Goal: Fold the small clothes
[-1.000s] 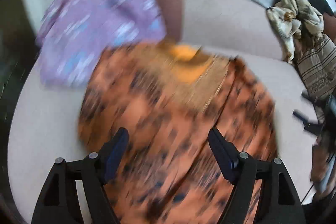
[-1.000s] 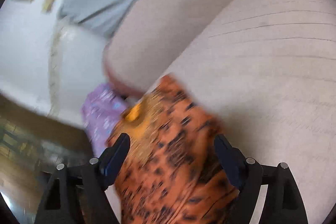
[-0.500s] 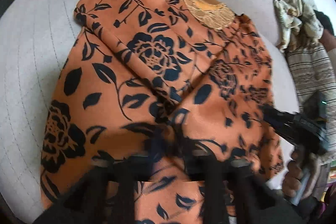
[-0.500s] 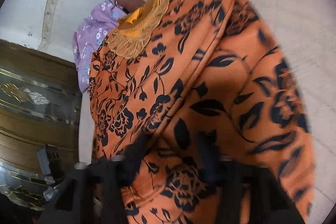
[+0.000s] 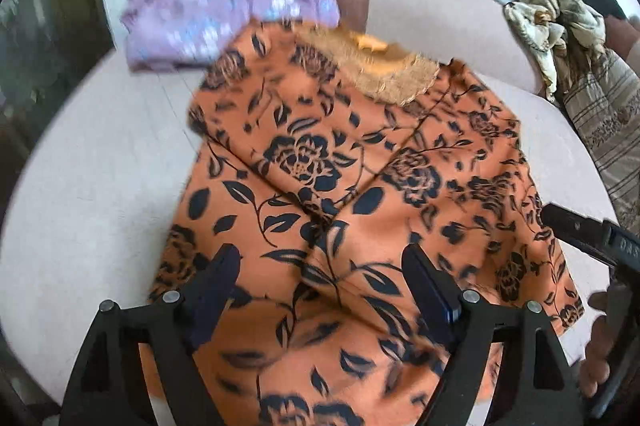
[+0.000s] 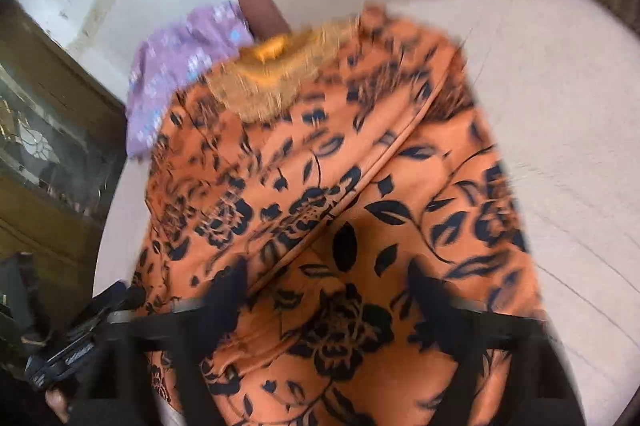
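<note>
An orange garment with black flowers (image 5: 340, 186) lies spread on a pale sofa seat (image 5: 92, 178), its gold lace neckline (image 5: 384, 70) at the far end and both side edges folded in over the middle. My left gripper (image 5: 320, 274) is open and empty just above the near part of the cloth. My right gripper (image 6: 328, 286) is open and empty over the same garment (image 6: 360, 206) from the other side. The right view is blurred.
A folded purple flowered garment (image 5: 216, 10) lies at the far left of the seat, also in the right wrist view (image 6: 180, 66). A heap of unfolded clothes (image 5: 568, 26) sits at the right. A wooden cabinet with glass (image 6: 44, 154) stands beside the sofa.
Half a second ago both grippers were shut low on the orange cloth. Now both are open and have drawn back from it, and the garment lies narrower.
</note>
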Available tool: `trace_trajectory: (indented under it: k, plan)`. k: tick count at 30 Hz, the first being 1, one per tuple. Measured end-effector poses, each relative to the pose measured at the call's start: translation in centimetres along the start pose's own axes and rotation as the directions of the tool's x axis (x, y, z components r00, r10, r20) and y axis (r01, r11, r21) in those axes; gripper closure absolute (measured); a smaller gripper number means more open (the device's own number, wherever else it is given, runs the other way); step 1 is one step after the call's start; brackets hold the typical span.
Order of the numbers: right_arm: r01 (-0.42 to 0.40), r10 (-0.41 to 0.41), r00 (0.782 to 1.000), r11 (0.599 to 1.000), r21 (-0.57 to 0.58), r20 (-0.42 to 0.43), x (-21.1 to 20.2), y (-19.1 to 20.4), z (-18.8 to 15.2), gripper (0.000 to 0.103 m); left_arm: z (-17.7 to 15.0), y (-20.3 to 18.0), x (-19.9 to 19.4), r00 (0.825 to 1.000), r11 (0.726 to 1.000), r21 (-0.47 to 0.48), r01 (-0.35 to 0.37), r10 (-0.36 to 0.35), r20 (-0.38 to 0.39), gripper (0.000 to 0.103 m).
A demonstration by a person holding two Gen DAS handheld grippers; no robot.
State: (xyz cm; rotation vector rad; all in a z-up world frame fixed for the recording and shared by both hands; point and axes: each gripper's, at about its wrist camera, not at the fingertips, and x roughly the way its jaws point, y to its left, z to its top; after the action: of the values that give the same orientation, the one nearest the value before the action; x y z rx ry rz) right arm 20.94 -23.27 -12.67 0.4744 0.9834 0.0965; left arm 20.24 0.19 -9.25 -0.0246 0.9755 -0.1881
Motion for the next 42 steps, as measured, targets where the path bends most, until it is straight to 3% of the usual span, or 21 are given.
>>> trace_trajectory:
  k: [3,5,7,10,12,15,16,18,21,25,27,29,31,36,38,39,41,42]
  plan:
    - [0.017,-0.016,0.999,0.999,-0.029,0.032,-2.5,0.4,-1.9,0.016,-0.9,-1.6,-3.1,0.999,0.999,0.037,-0.022,0.020,0.045,0.020]
    - [0.025,-0.024,0.998,1.000,-0.010,0.062,-4.2,0.5,-2.6,0.016,-1.2,-1.2,-5.0,0.998,0.999,0.002,0.038,-0.038,0.041,0.020]
    - [-0.034,0.036,0.994,0.999,-0.025,0.098,-6.2,0.9,-3.5,0.016,-2.0,-0.2,-6.8,0.995,0.995,-0.062,0.082,-0.078,0.056,0.015]
    - [0.001,0.005,0.995,0.998,-0.056,0.095,-7.6,1.7,-4.9,0.016,-3.1,-0.2,-6.8,0.998,0.997,-0.051,0.051,-0.049,0.032,0.013]
    - [-0.032,0.040,0.992,0.997,-0.064,0.118,-8.9,1.9,-5.8,0.016,-3.9,0.2,-7.3,0.997,0.995,-0.076,0.070,-0.066,0.047,0.013]
    - [0.007,-0.001,0.996,0.998,-0.066,0.093,-8.9,1.9,-6.4,0.016,-4.5,0.5,-7.8,0.997,0.992,-0.101,0.073,-0.070,0.032,0.013]
    - [-0.017,0.022,0.995,0.999,-0.049,0.100,-9.2,1.5,-6.6,0.017,-4.6,0.5,-8.1,0.996,0.991,-0.102,0.087,-0.083,0.041,0.013]
    - [-0.053,0.056,0.992,0.998,-0.032,0.115,-9.8,1.0,-6.9,0.017,-4.9,0.0,-8.5,0.997,0.997,-0.066,0.048,-0.045,0.055,0.013]
    - [-0.004,0.008,0.995,0.999,-0.041,0.104,-9.0,0.5,-7.2,0.017,-5.3,0.0,-7.5,0.999,1.000,-0.017,-0.019,0.020,0.037,0.013]
    - [-0.012,0.011,0.998,1.000,0.012,0.064,-7.7,-1.0,-7.4,0.017,-5.9,2.2,-6.4,1.000,0.996,-0.094,-0.013,0.013,-0.009,0.013]
    - [-0.020,0.020,0.996,1.000,0.002,0.085,-8.2,-0.8,-7.2,0.017,-5.8,3.4,-7.5,0.999,0.990,-0.139,0.030,-0.024,0.045,0.013]
    - [-0.018,0.023,0.991,0.999,-0.038,0.129,-9.3,-0.2,-6.8,0.017,-5.4,3.9,-8.1,0.997,0.991,-0.135,0.022,-0.011,0.078,0.013]
    - [0.006,0.001,0.994,0.998,-0.062,0.113,-9.4,0.1,-5.9,0.017,-4.6,4.4,-7.4,0.999,0.993,-0.119,-0.004,0.010,0.053,0.013]
    - [0.003,-0.001,0.999,0.999,-0.040,0.051,-8.6,-2.5,-3.3,0.018,-1.7,8.5,-3.1,0.996,0.982,-0.191,-0.012,-0.005,-0.089,0.013]
    - [0.032,-0.031,0.998,0.999,-0.017,0.054,-7.8,-4.8,-3.0,0.020,-1.8,9.9,-2.1,0.996,0.980,-0.191,-0.058,0.043,-0.078,0.013]
    - [0.028,-0.028,0.999,0.999,0.019,0.037,-7.3,-5.9,-3.1,0.022,-2.3,10.7,-1.6,0.995,0.978,-0.191,-0.084,0.071,-0.074,0.013]
    - [0.005,0.000,1.000,0.985,0.173,-0.028,-6.1,-8.7,-3.3,0.044,-3.7,12.2,-0.6,0.996,0.973,-0.223,-0.062,0.045,-0.079,0.013]
    - [-0.005,0.011,1.000,0.982,0.189,-0.026,-6.2,-9.1,-3.0,0.044,-4.7,12.9,0.5,0.991,0.963,-0.267,-0.046,0.010,-0.137,0.014]
